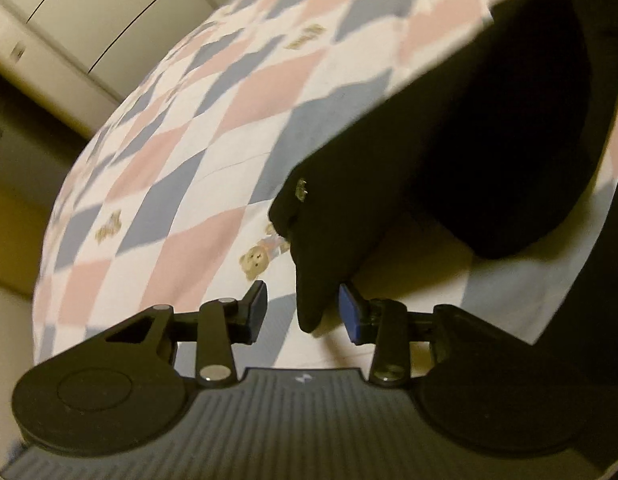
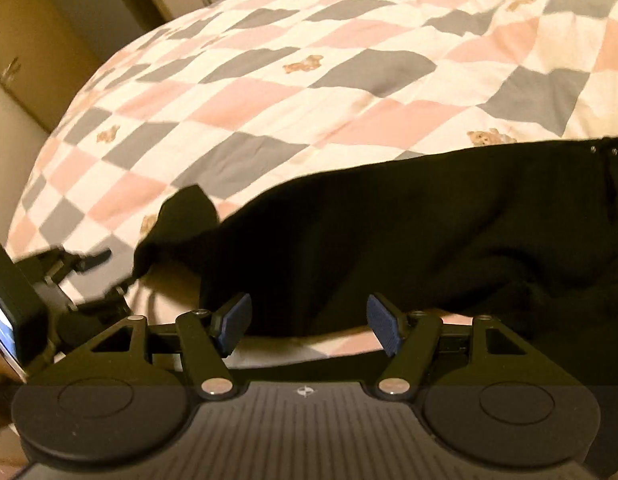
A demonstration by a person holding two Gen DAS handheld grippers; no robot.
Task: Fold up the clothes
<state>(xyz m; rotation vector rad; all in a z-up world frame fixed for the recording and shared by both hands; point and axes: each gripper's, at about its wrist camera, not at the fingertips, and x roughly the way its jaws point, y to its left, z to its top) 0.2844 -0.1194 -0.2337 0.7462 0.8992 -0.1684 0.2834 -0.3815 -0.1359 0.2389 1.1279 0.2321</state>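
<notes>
One black garment (image 2: 429, 232) lay on the checked quilt (image 2: 269, 92). My left gripper (image 1: 303, 312) stood wide, a cloth corner hanging between its pads; my right gripper (image 2: 309, 320) gaped too. Garment's folds were unreadable.

So the left gripper (image 1: 303, 312) has its blue-padded jaws spread wide, with a pointy corner of the black fabric garment (image 1: 449, 152) dangling down between them, right against the right-hand pad. Underneath is a pink, grey and white checkered bedspread with little teddy bears (image 1: 181, 168).
</notes>
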